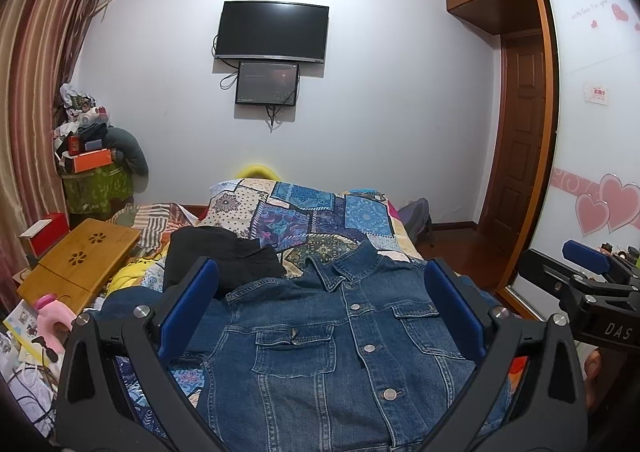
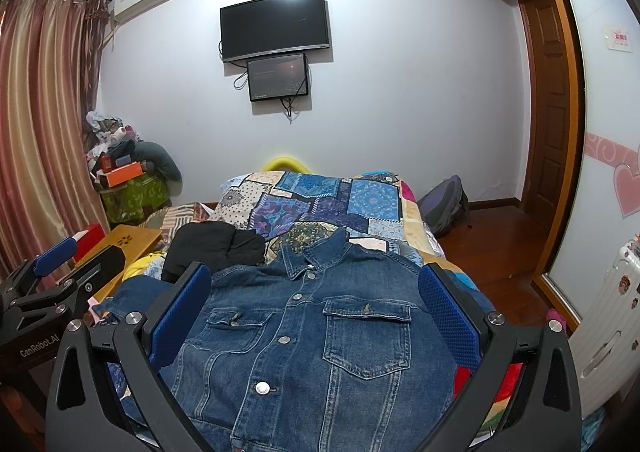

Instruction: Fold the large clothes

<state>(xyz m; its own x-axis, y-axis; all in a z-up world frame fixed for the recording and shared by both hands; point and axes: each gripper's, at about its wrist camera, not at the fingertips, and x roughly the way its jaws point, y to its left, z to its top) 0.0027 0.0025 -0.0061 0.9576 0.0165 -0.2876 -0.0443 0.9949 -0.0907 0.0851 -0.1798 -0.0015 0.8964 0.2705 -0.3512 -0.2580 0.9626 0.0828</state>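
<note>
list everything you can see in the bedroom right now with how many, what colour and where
denim jacket: one, blue, buttoned, front up on the bed
black garment: one, crumpled beyond the jacket's left shoulder
patchwork quilt: one, blue and multicolour, covering the bed
wooden lap desk: one, light brown, left of the bed
television: one, black, on the far wall
small screen: one, dark, below the television
backpack: one, grey, on the floor right of the bed
left gripper: black with blue pads, open above the jacket
right gripper: same colours, open above the jacket

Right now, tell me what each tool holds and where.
Nothing is held. The left tool and the right tool are both open above the denim jacket.
</note>
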